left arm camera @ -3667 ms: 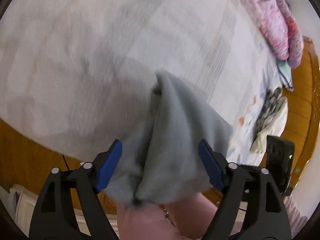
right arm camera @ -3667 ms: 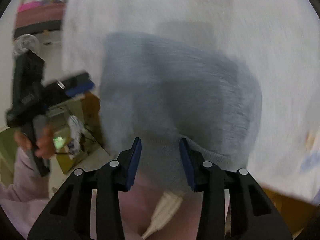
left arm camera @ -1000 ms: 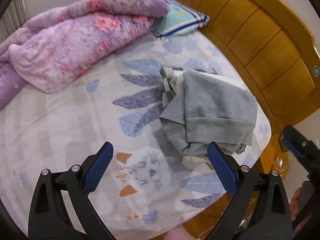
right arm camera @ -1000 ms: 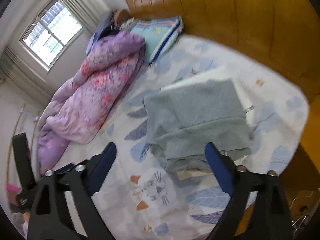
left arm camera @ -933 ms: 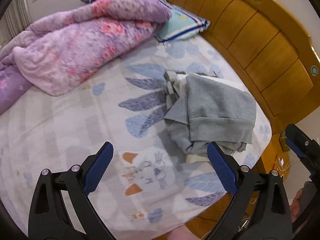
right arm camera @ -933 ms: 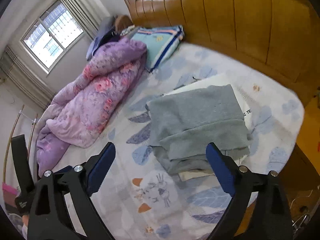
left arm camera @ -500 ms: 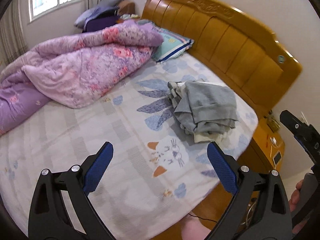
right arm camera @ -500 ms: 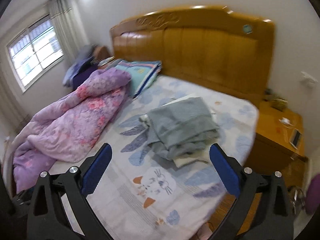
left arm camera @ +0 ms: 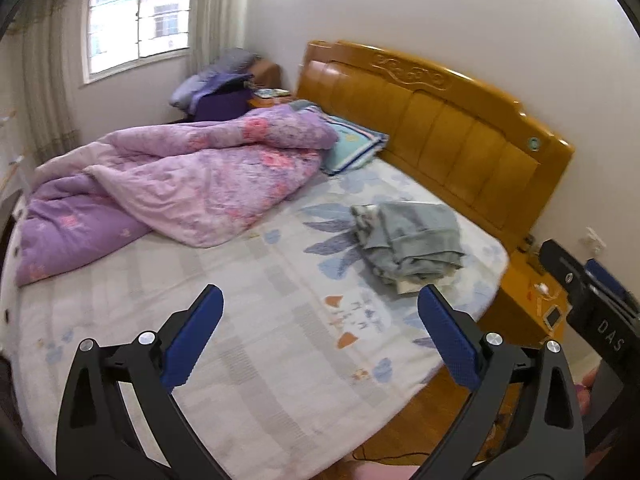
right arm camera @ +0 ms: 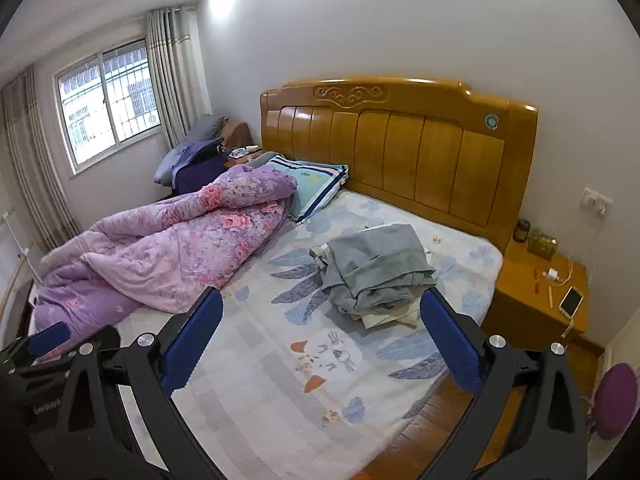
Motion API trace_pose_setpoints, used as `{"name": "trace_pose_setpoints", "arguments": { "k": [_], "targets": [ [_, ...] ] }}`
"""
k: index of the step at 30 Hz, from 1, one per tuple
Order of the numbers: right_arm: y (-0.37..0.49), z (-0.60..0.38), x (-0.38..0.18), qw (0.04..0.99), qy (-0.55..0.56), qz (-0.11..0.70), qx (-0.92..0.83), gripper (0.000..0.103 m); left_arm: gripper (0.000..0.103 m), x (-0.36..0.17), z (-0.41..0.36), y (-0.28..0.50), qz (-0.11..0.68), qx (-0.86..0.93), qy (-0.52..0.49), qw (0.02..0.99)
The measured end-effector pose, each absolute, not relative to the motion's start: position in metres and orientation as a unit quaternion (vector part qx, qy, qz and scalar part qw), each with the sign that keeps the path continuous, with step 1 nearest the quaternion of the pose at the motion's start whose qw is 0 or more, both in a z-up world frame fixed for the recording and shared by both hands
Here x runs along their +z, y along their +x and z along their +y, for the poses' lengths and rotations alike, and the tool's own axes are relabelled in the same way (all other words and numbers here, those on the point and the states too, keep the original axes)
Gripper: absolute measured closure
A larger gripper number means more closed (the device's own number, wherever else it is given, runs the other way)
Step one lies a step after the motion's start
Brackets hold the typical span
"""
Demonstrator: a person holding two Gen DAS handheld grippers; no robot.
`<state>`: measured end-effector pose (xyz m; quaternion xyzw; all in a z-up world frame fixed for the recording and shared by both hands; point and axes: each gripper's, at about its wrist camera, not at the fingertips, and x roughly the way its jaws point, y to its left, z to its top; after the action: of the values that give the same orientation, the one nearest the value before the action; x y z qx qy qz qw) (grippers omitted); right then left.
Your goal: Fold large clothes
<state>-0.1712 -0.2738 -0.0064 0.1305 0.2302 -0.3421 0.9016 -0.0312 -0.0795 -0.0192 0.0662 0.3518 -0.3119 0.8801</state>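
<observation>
A pile of folded clothes with a grey garment (left arm camera: 416, 236) on top lies on the bed's right side, close to the headboard; the right wrist view shows the same grey garment (right arm camera: 376, 264). My left gripper (left arm camera: 320, 300) hangs open and empty above the near part of the patterned sheet (left arm camera: 280, 340), well back from the pile. My right gripper (right arm camera: 320, 300) is likewise wide open with nothing between its fingers, high above the bed and far from the pile.
A crumpled purple quilt (right arm camera: 160, 248) covers the bed's left half, with a striped pillow (right arm camera: 316, 184) by the wooden headboard (right arm camera: 400, 148). A nightstand (right arm camera: 532, 300) with a phone stands right of the bed. A purple stool (right arm camera: 614, 400) is at the far right.
Both grippers let go of the grey garment, now on the pile, and have pulled back and up, so the whole bed and room show. The right gripper's jaws widened slightly.
</observation>
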Motion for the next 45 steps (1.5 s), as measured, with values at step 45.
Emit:
{"name": "trace_pose_setpoints", "arguments": {
  "k": [45],
  "targets": [
    [-0.171,-0.282,-0.024,0.901,0.148,0.245,-0.327,0.008,0.005,-0.028,-0.109,-0.035,0.373,-0.311,0.076,0.871]
  ]
}}
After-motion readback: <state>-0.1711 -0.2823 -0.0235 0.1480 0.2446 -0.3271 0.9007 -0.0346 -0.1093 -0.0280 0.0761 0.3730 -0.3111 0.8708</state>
